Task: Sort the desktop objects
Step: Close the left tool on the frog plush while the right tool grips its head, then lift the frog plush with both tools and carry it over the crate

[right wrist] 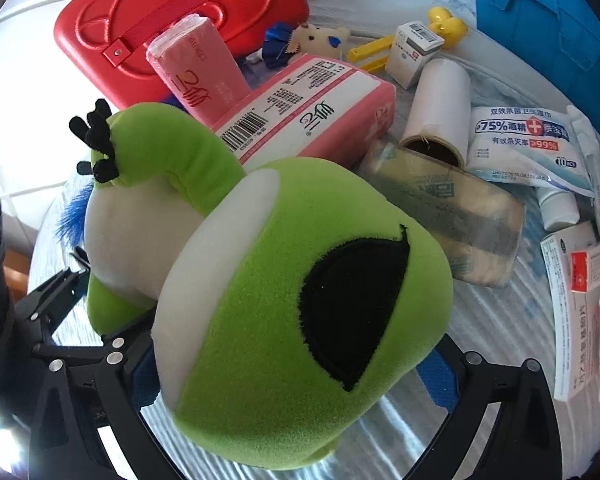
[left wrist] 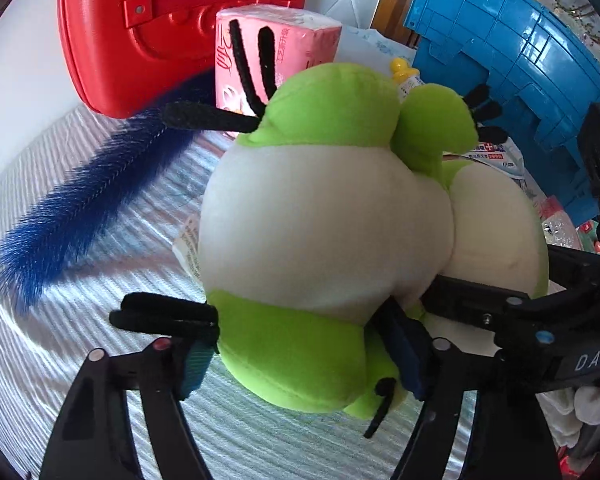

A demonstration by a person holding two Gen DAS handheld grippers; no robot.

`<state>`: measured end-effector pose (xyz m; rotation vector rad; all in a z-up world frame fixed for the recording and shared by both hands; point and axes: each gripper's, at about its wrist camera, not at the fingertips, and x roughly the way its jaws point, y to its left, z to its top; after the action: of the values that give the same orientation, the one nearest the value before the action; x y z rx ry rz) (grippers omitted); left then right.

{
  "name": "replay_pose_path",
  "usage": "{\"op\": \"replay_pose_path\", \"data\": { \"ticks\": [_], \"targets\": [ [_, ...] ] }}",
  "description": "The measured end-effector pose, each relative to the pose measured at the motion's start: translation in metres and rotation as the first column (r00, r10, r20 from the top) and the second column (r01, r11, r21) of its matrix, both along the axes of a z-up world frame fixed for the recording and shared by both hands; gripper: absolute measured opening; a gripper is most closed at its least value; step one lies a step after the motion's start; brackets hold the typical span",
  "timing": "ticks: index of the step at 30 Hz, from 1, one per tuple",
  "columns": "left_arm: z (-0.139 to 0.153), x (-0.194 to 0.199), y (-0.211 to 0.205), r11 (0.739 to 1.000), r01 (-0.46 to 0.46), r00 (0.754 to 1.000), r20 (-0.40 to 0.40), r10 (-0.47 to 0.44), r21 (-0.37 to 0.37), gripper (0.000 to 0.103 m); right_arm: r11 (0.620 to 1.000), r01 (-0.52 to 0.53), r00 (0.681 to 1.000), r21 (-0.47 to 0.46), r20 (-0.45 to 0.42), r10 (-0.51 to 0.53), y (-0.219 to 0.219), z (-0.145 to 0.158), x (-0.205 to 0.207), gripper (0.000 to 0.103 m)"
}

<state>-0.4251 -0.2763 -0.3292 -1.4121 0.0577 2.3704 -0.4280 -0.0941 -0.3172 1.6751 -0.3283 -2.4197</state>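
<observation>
The green plush toy (left wrist: 320, 232) sits clamped between both grippers' fingers, left (left wrist: 300, 356) and right (right wrist: 296, 376).

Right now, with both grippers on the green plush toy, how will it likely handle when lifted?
The green plush toy looks soft and probably light. The left gripper pads dent its fabric, so it likely squashes. Its thin black feelers would probably flop.

Green-and-white plush frog (left wrist: 324, 216), tilted above striped cloth

The plush toy (right wrist: 284, 312) lies before the tissue pack (right wrist: 312, 112) and case (right wrist: 172, 16).
</observation>
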Motion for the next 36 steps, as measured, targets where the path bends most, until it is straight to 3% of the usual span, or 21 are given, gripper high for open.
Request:
{"op": "replay_pose_path", "data": {
  "ticks": [5,11,21,24,36],
  "targets": [
    [0.012,0.016,0.001,0.999,-0.032,0.999,-0.036,0.031,-0.025,0.064,0.999,-0.034,0.999,0.015,-0.022,0.034,-0.005,0.009,0.007,0.090],
    [0.041,0.044,-0.001,0.998,-0.067,0.995,-0.075,0.066,-0.018,0.064,0.995,-0.088,0.993,0.040,-0.071,0.091,-0.009,0.037,0.027,0.088],
    [0.150,0.118,0.043,0.994,-0.107,0.956,-0.277,0.095,-0.030,0.064,0.992,-0.125,0.955,0.024,-0.267,0.127,0.014,0.130,0.076,0.088],
    [0.178,0.135,0.067,0.991,-0.128,0.938,-0.329,0.110,-0.035,0.064,0.990,-0.141,0.935,0.030,-0.325,0.143,0.035,0.164,0.098,0.088],
    [0.254,0.147,0.185,0.984,-0.180,0.874,-0.461,0.154,-0.013,0.064,0.974,-0.215,0.853,0.070,-0.472,0.223,0.149,0.247,0.095,0.088]
  ]
}}
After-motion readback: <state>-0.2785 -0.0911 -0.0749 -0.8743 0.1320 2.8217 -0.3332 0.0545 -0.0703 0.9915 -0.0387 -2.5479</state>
